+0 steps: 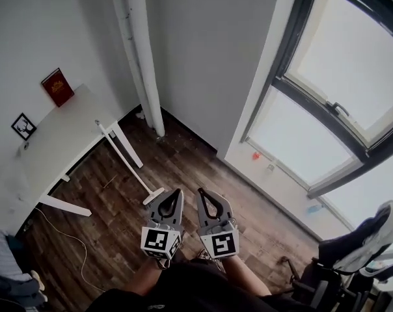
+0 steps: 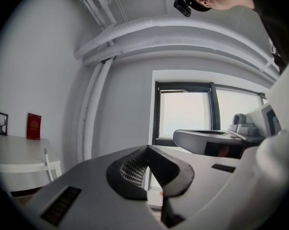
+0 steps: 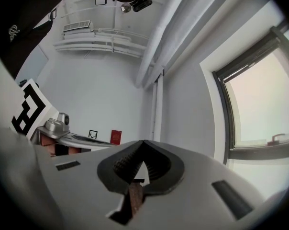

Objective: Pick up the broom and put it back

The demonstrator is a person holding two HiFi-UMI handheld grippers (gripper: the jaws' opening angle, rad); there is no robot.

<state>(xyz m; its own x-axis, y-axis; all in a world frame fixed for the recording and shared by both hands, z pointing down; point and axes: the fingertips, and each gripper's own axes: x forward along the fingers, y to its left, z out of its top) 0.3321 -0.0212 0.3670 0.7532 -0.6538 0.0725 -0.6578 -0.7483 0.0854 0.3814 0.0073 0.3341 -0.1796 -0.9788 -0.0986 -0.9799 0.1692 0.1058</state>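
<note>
The broom point(image 1: 128, 168) has a long white handle that leans against the white table's edge, and its head point(image 1: 155, 197) rests on the dark wood floor. In the head view my two grippers are held side by side, low in the middle. The left gripper point(image 1: 176, 192) is shut and empty, its tip just right of the broom head and above the floor. The right gripper point(image 1: 201, 192) beside it is also shut and empty. In the left gripper view the jaws point(image 2: 147, 147) meet at the tip, with a thin white rod point(image 2: 48, 163), probably the broom handle, by the table. The right gripper point(image 3: 143, 142) points toward the wall.
A white table point(image 1: 53, 142) at the left carries a red book point(image 1: 57, 86) and a small framed picture point(image 1: 23, 126). A white pipe point(image 1: 141, 57) runs up the corner. A large window point(image 1: 339, 77) fills the right wall. A chair point(image 1: 352, 252) stands lower right; a cable point(image 1: 66, 236) lies on the floor.
</note>
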